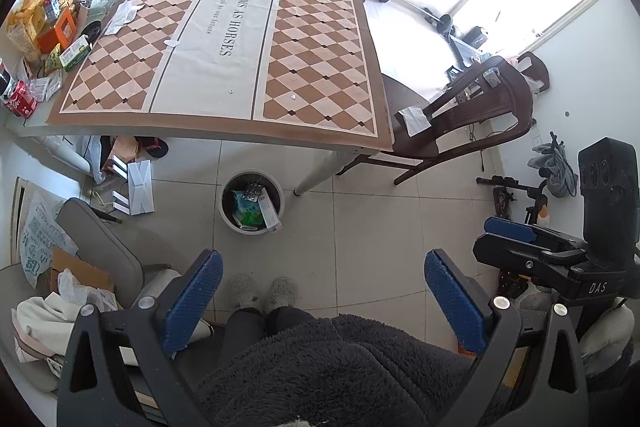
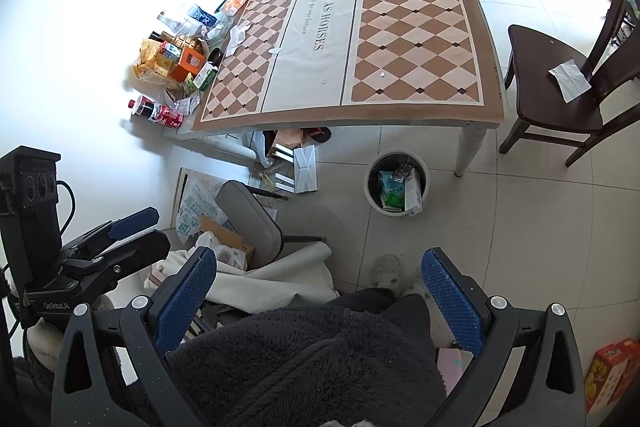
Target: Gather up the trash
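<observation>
Grippers first: left gripper [image 1: 322, 301] is spread wide w/ nothing between its blue pads, held over the person's dark fleece lap [image 1: 340, 367]; right gripper [image 2: 320, 301] is likewise wide apart and empty. Each shows in the other's view, off to the side. Slippers [image 1: 262, 293] rest on pale floor tiles just past the lap.

Next out, a round white bin [image 1: 252, 202] stands on the floor by the table leg [image 1: 320, 167], near the table's front edge. Inside: a green-and-white packet, a white box leaning on the rim, a blister pack on top.

Left of the bin, a grey chair [image 1: 100, 247] w/ bags, cardboard and cloth piled beside it; more boxes and bags sit under the table.

Table [image 1: 224, 47] carries a checkered brown cloth w/ a printed centre strip. On it: a crumpled tissue [image 1: 122, 15] toward the far left, a small white scrap [image 1: 172, 43] mid-cloth, tiny white bits nearer the front. Snack boxes, cartons and a red can [image 1: 22, 101] crowd the left edge.

Right of the table, a dark wooden chair [image 2: 560, 99] holds a white tissue [image 2: 569, 77] on its seat.
</observation>
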{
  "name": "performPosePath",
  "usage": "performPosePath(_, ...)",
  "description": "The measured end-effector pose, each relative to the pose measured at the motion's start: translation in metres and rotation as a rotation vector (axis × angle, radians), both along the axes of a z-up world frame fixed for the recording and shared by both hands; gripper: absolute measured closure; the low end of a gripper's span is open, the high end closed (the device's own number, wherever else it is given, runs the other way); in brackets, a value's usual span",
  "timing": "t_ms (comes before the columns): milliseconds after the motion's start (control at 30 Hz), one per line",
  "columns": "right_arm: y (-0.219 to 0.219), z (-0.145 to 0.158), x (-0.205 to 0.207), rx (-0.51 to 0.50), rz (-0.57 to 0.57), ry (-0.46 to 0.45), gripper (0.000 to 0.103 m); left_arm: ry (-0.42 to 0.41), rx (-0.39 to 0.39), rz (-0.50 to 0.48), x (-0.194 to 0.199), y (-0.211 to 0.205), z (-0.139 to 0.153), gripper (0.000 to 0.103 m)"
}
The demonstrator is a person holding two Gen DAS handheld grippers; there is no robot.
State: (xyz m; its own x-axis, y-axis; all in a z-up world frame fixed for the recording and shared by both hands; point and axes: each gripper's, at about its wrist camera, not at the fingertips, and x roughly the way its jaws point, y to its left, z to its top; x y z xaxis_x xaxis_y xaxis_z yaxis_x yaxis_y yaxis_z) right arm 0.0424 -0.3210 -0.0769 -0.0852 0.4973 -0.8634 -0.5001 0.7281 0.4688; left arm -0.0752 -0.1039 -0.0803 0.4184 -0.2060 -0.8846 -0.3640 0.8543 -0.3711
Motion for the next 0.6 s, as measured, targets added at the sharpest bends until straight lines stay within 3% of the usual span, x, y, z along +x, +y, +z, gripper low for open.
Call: performPosePath(600,-0.014,-0.011,-0.008,-0.015,0.0,0.007,0.0,0.01,0.002,-0.003,0.002,-0.002,-0.004,0.0)
